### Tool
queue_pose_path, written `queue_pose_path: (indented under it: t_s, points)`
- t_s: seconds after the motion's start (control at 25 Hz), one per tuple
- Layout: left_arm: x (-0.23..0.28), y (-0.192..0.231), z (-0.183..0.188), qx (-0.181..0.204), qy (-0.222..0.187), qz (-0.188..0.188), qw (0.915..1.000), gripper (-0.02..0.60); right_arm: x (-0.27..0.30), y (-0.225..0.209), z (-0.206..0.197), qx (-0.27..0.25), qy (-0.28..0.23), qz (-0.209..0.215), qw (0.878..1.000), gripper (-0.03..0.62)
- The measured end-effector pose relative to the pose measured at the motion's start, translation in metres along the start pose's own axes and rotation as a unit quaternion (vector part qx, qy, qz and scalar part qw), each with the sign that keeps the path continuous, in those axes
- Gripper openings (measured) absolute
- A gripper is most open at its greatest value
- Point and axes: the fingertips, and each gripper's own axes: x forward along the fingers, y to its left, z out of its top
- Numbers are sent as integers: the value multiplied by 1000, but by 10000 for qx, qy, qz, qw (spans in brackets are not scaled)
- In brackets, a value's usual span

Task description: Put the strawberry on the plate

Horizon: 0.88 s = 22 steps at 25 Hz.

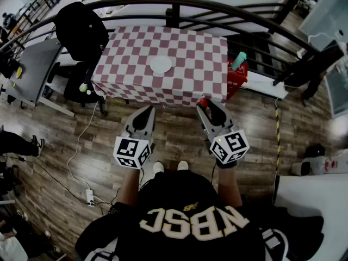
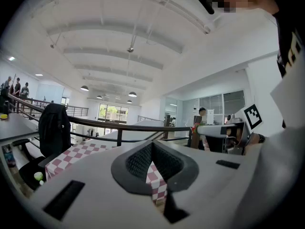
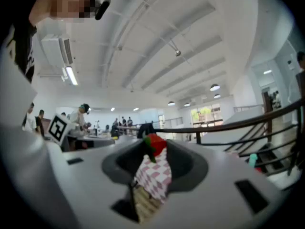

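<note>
The strawberry (image 3: 155, 144) sits at the near right corner of the counter (image 1: 190, 58), right at the edge of the checked cloth. It is a small bright red fruit with a green leafy cap hanging down one side, and it looks plump and whole. The right gripper (image 1: 207, 104) has its fingers (image 3: 183, 162) spread wide, one on each side of the fruit. Neither pad visibly presses on it, so this looks like lining up for a pinch, not a hold. The low, level approach from the counter's edge makes sense: the fruit is at the corner, and coming in level lets the fingers close on its sides.

The plate (image 1: 161, 64) is white, round and empty, and lies near the middle of the cloth, well apart from the fruit. The carry will go up and over to the left.

The left gripper (image 1: 147, 110) hangs in front of the counter with its fingertips brought together and nothing between them. It probably has no part in this one-handed job.
</note>
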Motion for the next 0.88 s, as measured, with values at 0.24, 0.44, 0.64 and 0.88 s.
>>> queue_pose_path:
  t_s: [0.24, 0.44, 0.64, 0.88]
  points:
    - [2, 3, 1, 32, -34, 36, 10000, 12, 4, -2, -5, 24, 28, 1, 10000, 153]
    - [7, -1, 2, 81, -36, 91, 9999, 12, 4, -13, -8, 103, 53, 0, 9999, 155]
    - [6, 1, -1, 111, -38, 284, 9995, 12, 6, -22, -13, 174, 49, 83, 9998, 155]
    - [12, 21, -24, -71, 161, 476, 9987, 12, 25, -29, -38, 375, 244, 176, 9988, 155]
